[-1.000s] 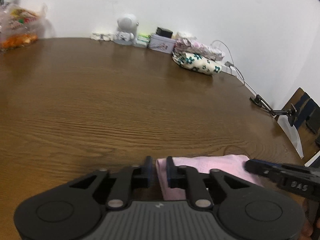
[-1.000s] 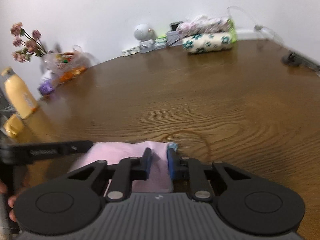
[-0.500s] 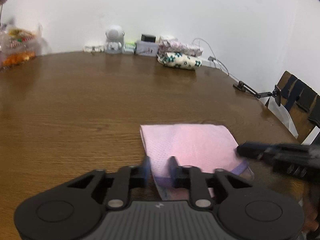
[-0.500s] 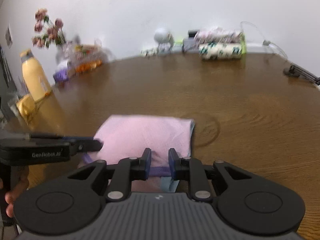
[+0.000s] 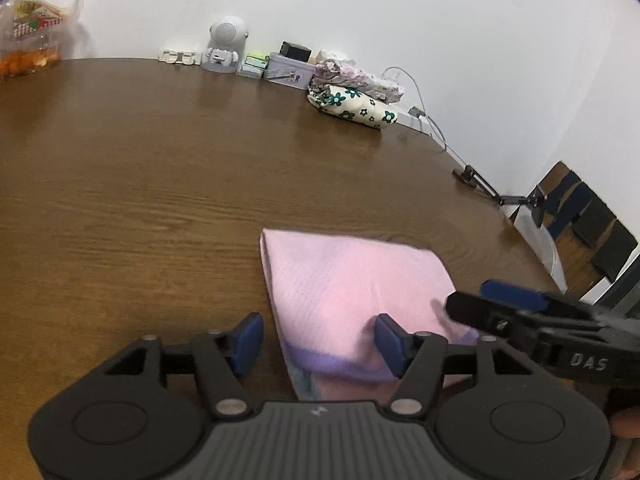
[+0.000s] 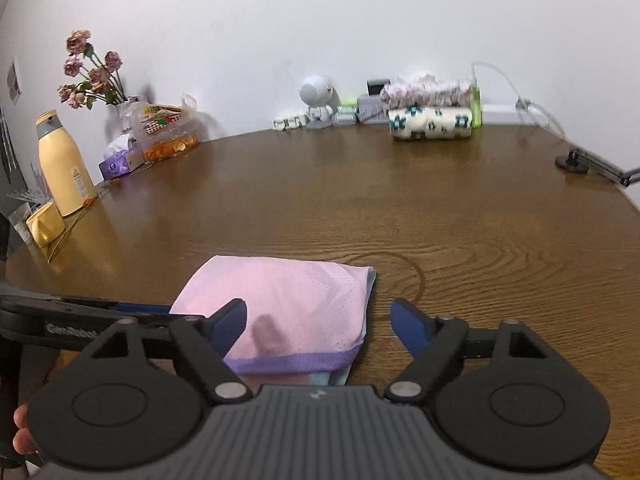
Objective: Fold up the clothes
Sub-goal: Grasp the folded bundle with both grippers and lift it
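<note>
On the near part of the brown wooden table (image 6: 360,200) lies the pink garment (image 6: 288,304), folded into a compact block with a purple hem along the edge closest to both grippers and a sliver of pale blue cloth showing beneath its right side. It sits directly ahead of and just below both pairs of tongs, its long axis running left to right between them. The left gripper (image 5: 318,338) stands at its left end and the right gripper (image 6: 318,326) at its right end, so neither hand is clearly nearer.

Both sets of jaws have just been opening. The left gripper's jaws now stand apart with the garment's left corner between them, the pads not pressing on it. The right gripper's jaws are spread wider still, straddling the garment's right edge without clamping it. The fold looks released, so I judge the next move to be a withdrawal or a fresh grasp.
</note>
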### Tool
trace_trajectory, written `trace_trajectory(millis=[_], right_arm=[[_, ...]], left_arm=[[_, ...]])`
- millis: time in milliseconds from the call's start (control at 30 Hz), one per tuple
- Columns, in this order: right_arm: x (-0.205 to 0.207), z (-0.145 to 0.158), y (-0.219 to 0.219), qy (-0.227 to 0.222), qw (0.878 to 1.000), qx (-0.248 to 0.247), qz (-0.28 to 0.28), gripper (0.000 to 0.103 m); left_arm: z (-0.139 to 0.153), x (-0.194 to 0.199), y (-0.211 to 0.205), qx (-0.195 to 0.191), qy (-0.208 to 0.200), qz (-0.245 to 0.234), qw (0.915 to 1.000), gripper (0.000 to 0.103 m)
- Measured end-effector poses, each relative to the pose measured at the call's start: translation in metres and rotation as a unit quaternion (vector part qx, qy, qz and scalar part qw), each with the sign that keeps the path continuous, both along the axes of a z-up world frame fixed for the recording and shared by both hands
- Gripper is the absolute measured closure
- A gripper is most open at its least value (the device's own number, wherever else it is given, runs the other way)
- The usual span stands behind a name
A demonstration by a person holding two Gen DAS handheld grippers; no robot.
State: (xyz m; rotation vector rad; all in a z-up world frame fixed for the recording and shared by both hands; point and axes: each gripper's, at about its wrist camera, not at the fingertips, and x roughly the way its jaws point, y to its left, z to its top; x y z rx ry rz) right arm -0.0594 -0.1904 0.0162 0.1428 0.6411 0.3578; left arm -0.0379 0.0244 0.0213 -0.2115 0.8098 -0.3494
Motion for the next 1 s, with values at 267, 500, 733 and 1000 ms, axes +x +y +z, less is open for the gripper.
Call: trace_trajectory(millis=[267,500,733,1000], right_arm=[[0.009,-0.013,0.012,0.016,0.999,-0.014,0.036,0.038],[0.009,-0.017,0.010,0.022,0.999,0.013,0.048,0.052],[0.024,-0.020,-0.005,0.046,0.994,0.068,0.073,0.083],[0.012,0.004,-0.002,0.005,0.996,0.057,0.067,0.092]], left_arm=[[0.001,0.003,-0.011,0.031,-0.016,-0.021,0.9992,0.048],[-0.003,0.005,-0.006,-0.005,-0.013,-0.031,0.9994,0.074],[0.000,0.014,0.015,-0.077,0.005,-0.022,0.9968,0.093],[0.040,0.001,-0.004,-0.050,-0.048,-0.032,0.9971,0.095]])
